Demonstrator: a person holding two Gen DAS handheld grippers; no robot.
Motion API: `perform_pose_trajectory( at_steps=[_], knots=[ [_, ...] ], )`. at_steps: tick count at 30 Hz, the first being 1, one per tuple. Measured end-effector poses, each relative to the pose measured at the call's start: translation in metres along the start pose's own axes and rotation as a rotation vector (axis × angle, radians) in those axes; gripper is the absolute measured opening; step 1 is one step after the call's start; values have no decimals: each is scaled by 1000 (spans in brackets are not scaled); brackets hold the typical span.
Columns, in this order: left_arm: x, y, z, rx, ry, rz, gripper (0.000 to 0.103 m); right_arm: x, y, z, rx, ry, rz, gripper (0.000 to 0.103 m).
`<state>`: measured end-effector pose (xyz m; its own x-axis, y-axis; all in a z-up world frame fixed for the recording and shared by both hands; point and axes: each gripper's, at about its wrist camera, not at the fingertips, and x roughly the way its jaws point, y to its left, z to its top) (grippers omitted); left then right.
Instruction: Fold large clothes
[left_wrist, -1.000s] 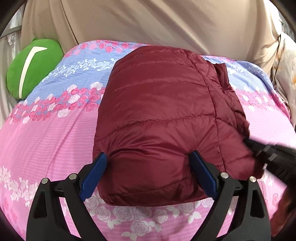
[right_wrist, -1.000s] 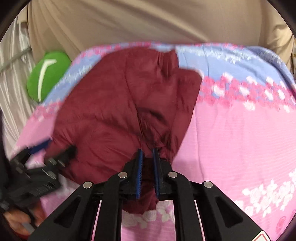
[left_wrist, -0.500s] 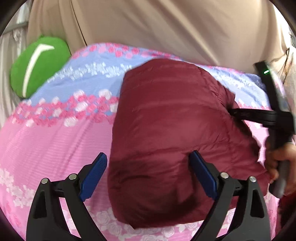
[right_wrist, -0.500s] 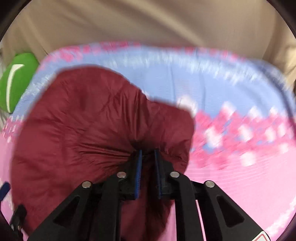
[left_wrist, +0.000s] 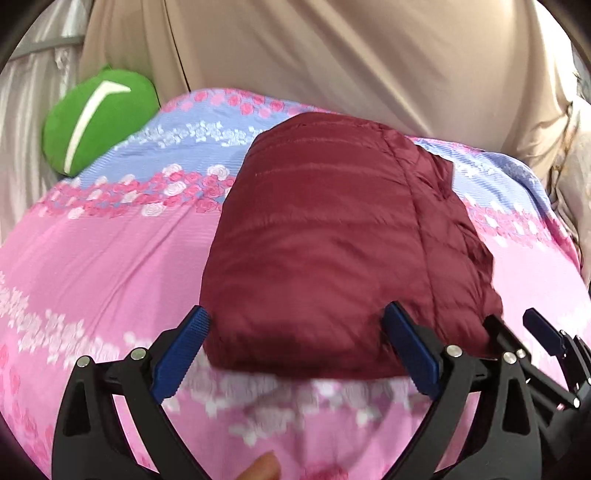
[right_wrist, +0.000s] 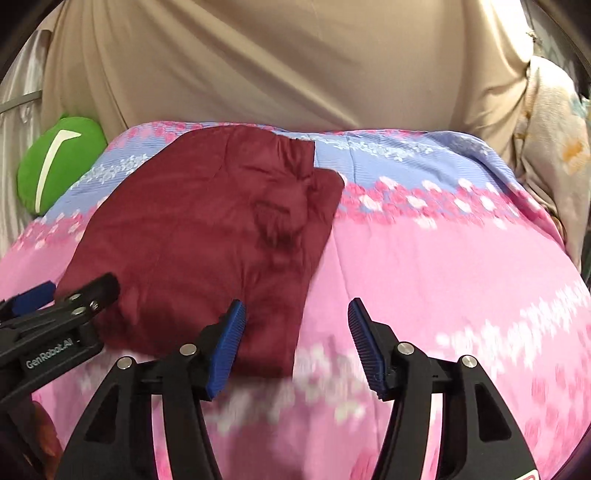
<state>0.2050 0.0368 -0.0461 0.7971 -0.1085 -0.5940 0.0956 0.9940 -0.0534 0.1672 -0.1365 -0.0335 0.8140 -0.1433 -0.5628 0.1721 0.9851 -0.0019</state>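
Note:
A dark red quilted jacket (left_wrist: 332, 236) lies folded into a compact block on the pink and blue floral bedspread (left_wrist: 110, 266); it also shows in the right wrist view (right_wrist: 207, 243). My left gripper (left_wrist: 299, 350) is open and empty at the jacket's near edge, its blue pads on either side of the fold. My right gripper (right_wrist: 295, 343) is open and empty, just off the jacket's near right corner. The right gripper shows at the lower right of the left wrist view (left_wrist: 524, 332), and the left gripper at the lower left of the right wrist view (right_wrist: 62, 299).
A green plush cushion (left_wrist: 99, 118) sits at the far left of the bed. A beige curtain (left_wrist: 332, 55) hangs behind the bed. A light patterned cloth (right_wrist: 554, 166) hangs at the right edge. Open bedspread (right_wrist: 443, 266) lies to the jacket's right.
My right gripper has let go of the jacket and opened, pulling back to the near edge. The jacket now lies flat and folded. My left gripper stayed open at the near edge.

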Motion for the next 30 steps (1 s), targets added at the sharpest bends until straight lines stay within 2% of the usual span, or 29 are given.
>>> perform_pose_trajectory(
  at_steps=[2,8,13,18,30],
  knots=[
    [-4,-6,-13,23,6,22,93,-4,2,-10,-16,3,-32,60],
    [-9,-5,-38,7,-2,91,93,-5,5,-32,-22,64,-22,60],
    [-17,-7,-42,9,-36,123,93,-15,8,-36,-27,22,-49,63],
    [-17,-7,-44,4,-28,108,93,-16,8,-38,-23,17,-62,64],
    [-20,-9,-46,21,-52,131,92,-17,5,-38,-23,12,-71,64]
  ],
)
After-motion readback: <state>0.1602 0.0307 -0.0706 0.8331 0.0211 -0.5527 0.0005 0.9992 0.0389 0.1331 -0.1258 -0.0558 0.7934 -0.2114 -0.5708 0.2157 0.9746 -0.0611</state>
